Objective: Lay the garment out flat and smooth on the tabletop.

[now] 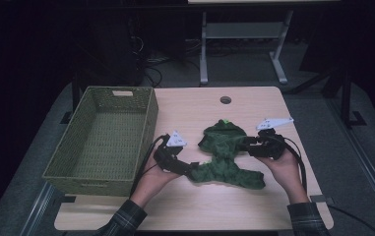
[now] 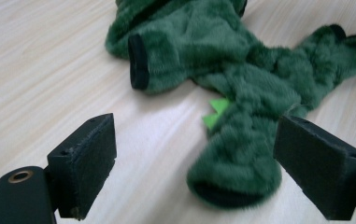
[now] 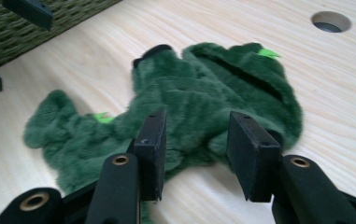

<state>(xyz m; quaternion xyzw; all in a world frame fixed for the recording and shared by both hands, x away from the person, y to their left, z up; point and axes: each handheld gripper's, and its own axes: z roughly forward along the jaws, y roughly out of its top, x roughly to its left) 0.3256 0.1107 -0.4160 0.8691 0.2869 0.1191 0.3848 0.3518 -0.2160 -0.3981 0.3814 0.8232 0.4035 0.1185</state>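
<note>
A dark green plush garment [image 1: 224, 152] [image 2: 241, 93] [image 3: 203, 93] lies spread flat on the wooden table [image 1: 254, 206], with black cuffs and small bright green spikes [image 2: 217, 112]. My left gripper [image 1: 191, 169] [image 2: 195, 128] stands open at the garment's lower left end; a furry leg with a black cuff lies between its wide jaws, untouched by the pads. My right gripper [image 1: 246, 145] [image 3: 198, 119] is at the garment's right edge, its jaws closed on a fold of fur.
A green woven basket [image 1: 91, 184] [image 3: 49, 32] stands with nothing in it at the table's left side, close to my left hand. A round cable hole [image 1: 225, 100] [image 3: 331, 21] sits near the far edge. Table legs and cables lie beyond the table.
</note>
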